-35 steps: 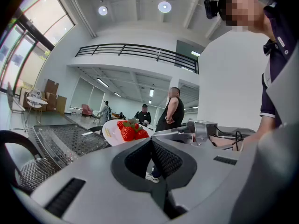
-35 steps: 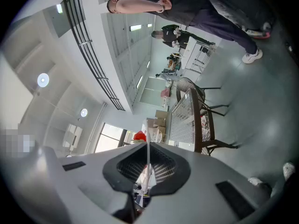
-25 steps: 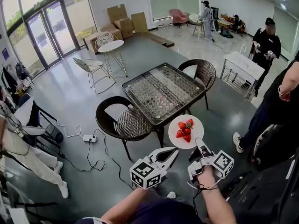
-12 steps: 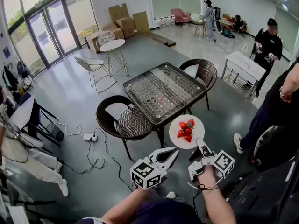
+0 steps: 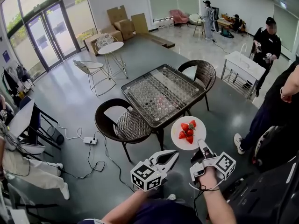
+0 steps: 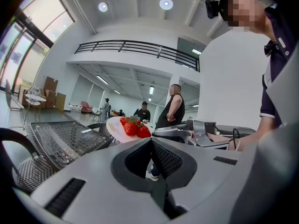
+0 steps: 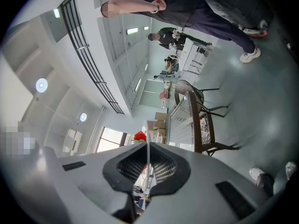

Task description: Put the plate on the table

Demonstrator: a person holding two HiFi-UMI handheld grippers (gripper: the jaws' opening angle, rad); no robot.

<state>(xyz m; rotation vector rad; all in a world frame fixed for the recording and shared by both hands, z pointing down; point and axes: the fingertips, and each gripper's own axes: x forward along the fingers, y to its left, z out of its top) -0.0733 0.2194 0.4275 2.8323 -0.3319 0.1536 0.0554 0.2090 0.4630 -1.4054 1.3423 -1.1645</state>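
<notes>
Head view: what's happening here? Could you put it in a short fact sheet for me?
Plate: white, carrying strawberries, held in the air, not yet on the table
Holder: right gripper, jaws shut on the plate's rim
Left gripper: jaws together, empty
Table: glass-topped, just beyond the plate
Chairs: two wicker ones at the table

In the right gripper view the plate (image 7: 148, 162) shows only edge-on — a thin white line — its strawberries (image 7: 140, 136) mostly hidden behind the jaws. The head view's right edge crops a bystander (image 5: 275, 111).
</notes>
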